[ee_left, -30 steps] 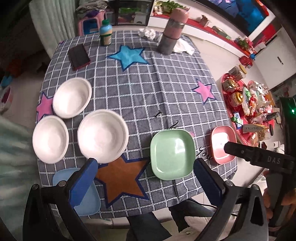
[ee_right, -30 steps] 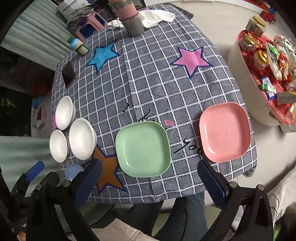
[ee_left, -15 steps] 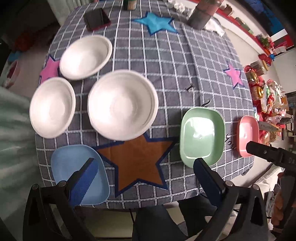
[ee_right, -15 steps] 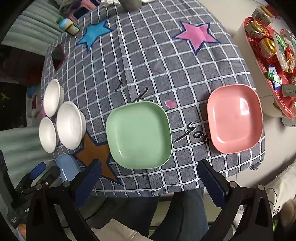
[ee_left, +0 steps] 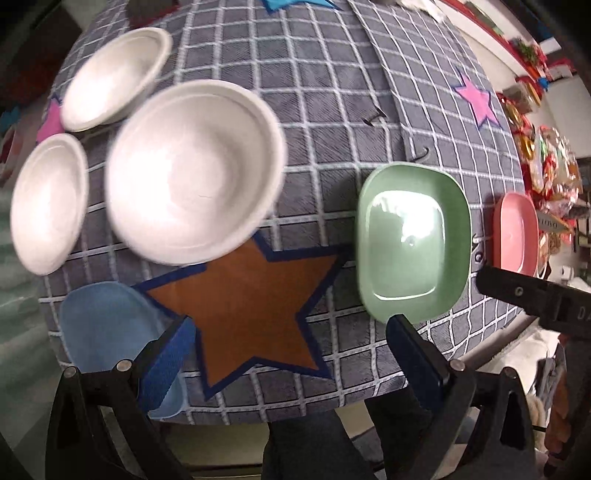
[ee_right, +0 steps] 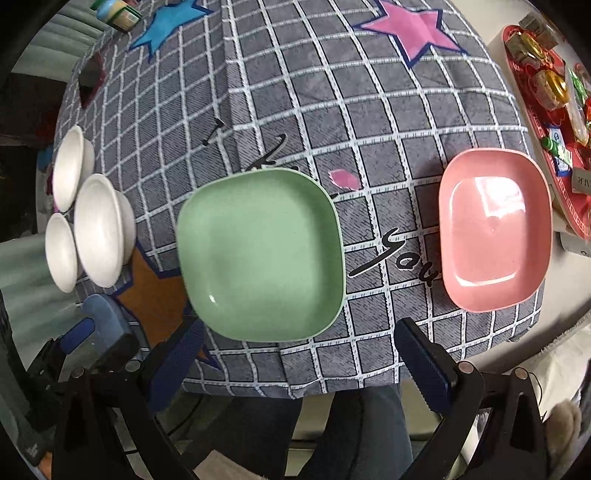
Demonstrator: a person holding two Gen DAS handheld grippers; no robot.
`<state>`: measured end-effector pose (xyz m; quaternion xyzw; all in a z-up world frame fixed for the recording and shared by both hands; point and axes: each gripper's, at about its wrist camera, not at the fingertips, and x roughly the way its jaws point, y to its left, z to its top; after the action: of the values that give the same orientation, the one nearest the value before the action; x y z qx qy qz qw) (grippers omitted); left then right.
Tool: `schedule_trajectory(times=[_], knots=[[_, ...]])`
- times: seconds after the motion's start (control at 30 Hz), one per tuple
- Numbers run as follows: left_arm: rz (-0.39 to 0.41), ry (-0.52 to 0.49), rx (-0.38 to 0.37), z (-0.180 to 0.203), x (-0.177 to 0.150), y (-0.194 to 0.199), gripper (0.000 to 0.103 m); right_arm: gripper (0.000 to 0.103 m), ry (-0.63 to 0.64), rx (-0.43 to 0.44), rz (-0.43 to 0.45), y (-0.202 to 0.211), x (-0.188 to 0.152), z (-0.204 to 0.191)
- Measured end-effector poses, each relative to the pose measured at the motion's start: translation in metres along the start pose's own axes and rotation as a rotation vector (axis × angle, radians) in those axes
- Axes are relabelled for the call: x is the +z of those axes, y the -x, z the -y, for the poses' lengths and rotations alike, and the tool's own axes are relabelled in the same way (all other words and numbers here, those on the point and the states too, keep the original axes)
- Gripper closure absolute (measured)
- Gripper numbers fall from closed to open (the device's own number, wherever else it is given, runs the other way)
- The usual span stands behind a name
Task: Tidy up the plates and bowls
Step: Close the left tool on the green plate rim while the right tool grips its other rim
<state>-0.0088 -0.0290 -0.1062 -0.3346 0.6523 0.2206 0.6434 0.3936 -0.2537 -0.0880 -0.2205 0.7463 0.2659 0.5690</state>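
Surface: a table is being covered by a grey checked cloth (ee_right: 295, 92) with star patches; an orange star (ee_left: 251, 302) is lying near the front edge.
Room: a red tray (ee_right: 546, 96) of packets and jars is being seen on a stand to the right, apart from the table; a bottle (ee_right: 118, 13) and a dark phone (ee_right: 90, 79) are being seen at the far side.
Bowls: three white bowls (ee_left: 192, 170) are being clustered at the left, rims close together, whether touching cannot be told.
Plates: a green plate (ee_right: 258, 254) is sitting near the front edge at the middle; a pink plate (ee_right: 495, 229) is lying at the front right corner; a blue plate (ee_left: 107, 332) is lying at the front left corner, partly over the edge.
Open room: bare cloth is being left between green and pink plates and across the far half.
Left gripper (ee_left: 291, 354): being held wide open over the orange star, nothing gripped.
Right gripper (ee_right: 299, 354): being held wide open at the front edge, just before the green plate, nothing gripped.
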Motion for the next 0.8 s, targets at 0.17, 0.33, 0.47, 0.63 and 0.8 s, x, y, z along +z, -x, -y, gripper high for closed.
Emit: schedule_trajectory(times=[0.17, 0.33, 0.47, 0.63, 0.8], knots=[[-0.004, -0.038, 0.006, 0.022, 0.007, -0.017, 0.0, 0.0, -0.023, 0.015, -0.023, -0.021, -0.001, 0.012], [-0.006, -0.064, 0.028, 0.041, 0.014, -0.033, 0.0, 0.0, -0.065, 0.043, -0.039, -0.041, 0.001, 0.03], [-0.003, -0.076, 0.064, 0.052, 0.019, -0.047, 0.0, 0.0, -0.078, 0.068, -0.051, -0.057, 0.006, 0.038], [0.018, -0.039, 0.085, 0.047, 0.027, -0.053, 0.0, 0.0, -0.09, 0.058, -0.073, -0.071, 0.014, 0.045], [0.017, -0.017, 0.066, 0.024, 0.03, -0.055, 0.0, 0.0, -0.071, 0.055, -0.075, -0.069, 0.011, 0.05]])
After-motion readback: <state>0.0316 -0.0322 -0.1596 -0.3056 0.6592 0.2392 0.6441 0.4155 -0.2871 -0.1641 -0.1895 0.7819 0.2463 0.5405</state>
